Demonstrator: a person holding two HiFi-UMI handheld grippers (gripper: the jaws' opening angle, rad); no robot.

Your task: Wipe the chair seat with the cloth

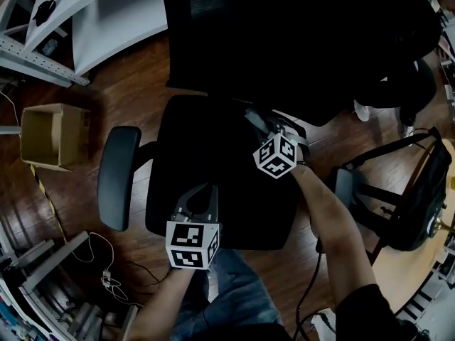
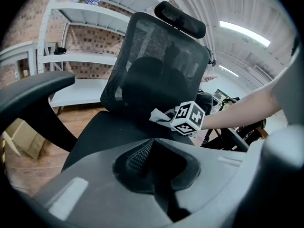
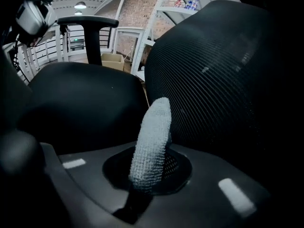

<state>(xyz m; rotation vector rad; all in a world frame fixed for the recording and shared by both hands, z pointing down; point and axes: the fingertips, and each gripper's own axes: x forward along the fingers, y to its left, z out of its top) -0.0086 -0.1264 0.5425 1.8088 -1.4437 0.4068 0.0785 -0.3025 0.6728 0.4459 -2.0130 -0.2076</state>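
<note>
The floor [image 1: 149, 84] is dark brown wood. At the far left a brown cardboard box [image 1: 53, 135] sits on it, open at the top. Behind the box stand white shelves [image 1: 106, 13], and in the left gripper view there is a red brick wall [image 2: 85, 37] behind them. Thin cables [image 1: 106, 275] lie on the floor lower down.

Next comes a black office chair. Its left armrest [image 1: 117, 176] sticks out at the side. The chair seat [image 1: 220, 155] is wide and black, and the mesh backrest [image 1: 284, 41] rises behind it.

Each gripper has a white cube with black square marks on it. No words can be read on them.

The left gripper [image 1: 201, 197] is over the front of the chair seat. Its 2 jaws are closed together with nothing between them.

The right gripper [image 1: 266, 123] is farther back, near where the chair seat meets the backrest. Its 2 jaws are pressed tight on the cloth [image 3: 152, 141]. The cloth is pale grey and bumpy, and it pokes out past the jaws toward the backrest. In the left gripper view it shows as a light bunch low over the back of the chair seat. I cannot tell if it is touching the chair seat.

At the far right a black backpack [image 1: 419, 197] sits on the floor beside the chair.
</note>
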